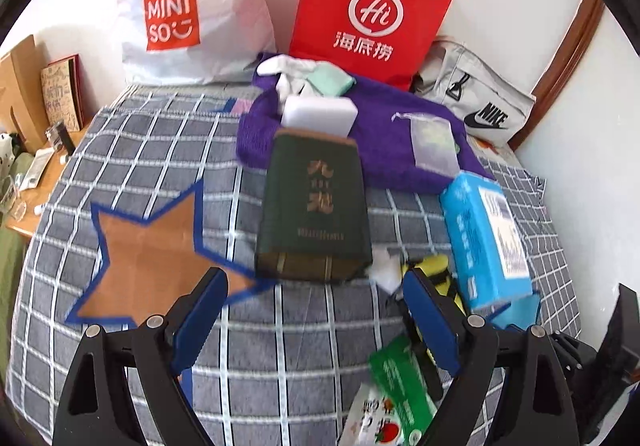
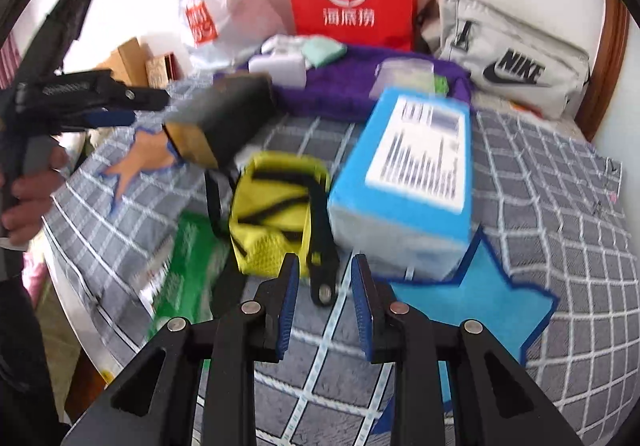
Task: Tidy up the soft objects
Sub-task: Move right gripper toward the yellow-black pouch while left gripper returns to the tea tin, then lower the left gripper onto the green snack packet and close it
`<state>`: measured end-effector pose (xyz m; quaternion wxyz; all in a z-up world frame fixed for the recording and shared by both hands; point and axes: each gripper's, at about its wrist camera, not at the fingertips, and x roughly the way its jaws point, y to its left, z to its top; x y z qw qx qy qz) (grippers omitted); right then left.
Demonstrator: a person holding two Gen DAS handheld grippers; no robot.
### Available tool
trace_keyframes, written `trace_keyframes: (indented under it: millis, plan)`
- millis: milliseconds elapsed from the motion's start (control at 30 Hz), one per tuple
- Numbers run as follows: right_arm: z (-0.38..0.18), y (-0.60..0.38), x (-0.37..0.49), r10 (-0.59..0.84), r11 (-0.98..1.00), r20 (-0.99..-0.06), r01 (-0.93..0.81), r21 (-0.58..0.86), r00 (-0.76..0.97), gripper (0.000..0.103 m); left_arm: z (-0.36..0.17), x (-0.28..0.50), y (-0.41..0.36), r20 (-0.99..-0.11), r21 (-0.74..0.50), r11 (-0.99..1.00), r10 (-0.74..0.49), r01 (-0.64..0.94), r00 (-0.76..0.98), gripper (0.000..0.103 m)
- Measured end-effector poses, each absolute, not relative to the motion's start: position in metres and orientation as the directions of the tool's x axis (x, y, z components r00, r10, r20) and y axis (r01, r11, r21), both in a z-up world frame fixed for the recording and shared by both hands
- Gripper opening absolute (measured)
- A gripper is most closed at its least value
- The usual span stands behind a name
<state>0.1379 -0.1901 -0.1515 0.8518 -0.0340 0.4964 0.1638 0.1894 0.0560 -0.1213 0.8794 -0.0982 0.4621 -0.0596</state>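
A yellow mesh pouch [image 2: 276, 214] with black straps lies on the checked bedspread, just ahead of my right gripper [image 2: 325, 274], which is open around the strap's end without holding it. A blue tissue pack [image 2: 412, 174] lies to its right, partly over a blue star mat [image 2: 480, 302]. My left gripper [image 1: 314, 282] is open and empty above the bed, just short of a dark green box [image 1: 314, 214]. An orange star mat [image 1: 152, 258] lies to its left. A purple towel [image 1: 384, 126] behind holds a white sponge [image 1: 318, 114], a mint cloth and a small clear bag.
A green snack packet [image 1: 396, 386] lies under the left gripper's right finger. A Miniso bag [image 1: 188, 10], a red paper bag [image 1: 372, 6] and a grey Nike bag [image 1: 480, 98] stand along the wall. A cluttered side table [image 1: 36, 166] is at the left.
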Motion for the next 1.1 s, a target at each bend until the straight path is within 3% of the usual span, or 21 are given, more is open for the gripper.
trace_keyframes:
  millis: [200,367,400,433,600,967,1100]
  plan:
    - [-0.171,-0.180,0.133,0.206,0.944,-0.868,-0.325,0.054,0.453,0.029,-0.135,0.171,0.052,-0.804,-0.263,0.965,-0.229,0.016,0.549,0.088]
    - [-0.184,-0.185,0.144,0.212,0.953,-0.860,-0.292,0.077,0.464,0.029,-0.139,0.164,0.044,-0.820,-0.200,0.979,-0.188,0.037,0.541,0.088]
    - [-0.184,-0.185,0.144,0.216,0.953,-0.854,-0.290,0.081,0.473,0.025,-0.139,0.163,0.044,-0.820,-0.191,0.981,-0.178,0.034,0.543,0.088]
    - [-0.183,-0.187,0.144,0.225,0.952,-0.850,-0.293,0.087,0.477,0.008,-0.139,0.162,0.045,-0.821,-0.190,0.981,-0.177,0.032,0.543,0.088]
    - [-0.176,-0.191,0.137,0.275,0.940,-0.837,-0.313,0.132,0.472,0.007,-0.142,0.159,0.049,-0.826,-0.201,0.979,-0.179,0.017,0.535,0.088]
    - [-0.175,-0.217,0.090,0.241,0.947,-0.864,-0.303,0.109,0.443,0.007,-0.155,0.151,0.050,-0.840,-0.214,0.977,-0.184,0.000,0.510,0.088]
    - [-0.180,-0.219,0.099,0.263,0.948,-0.842,-0.287,0.136,0.471,0.011,-0.161,0.151,0.049,-0.846,-0.225,0.974,-0.196,0.001,0.495,0.088]
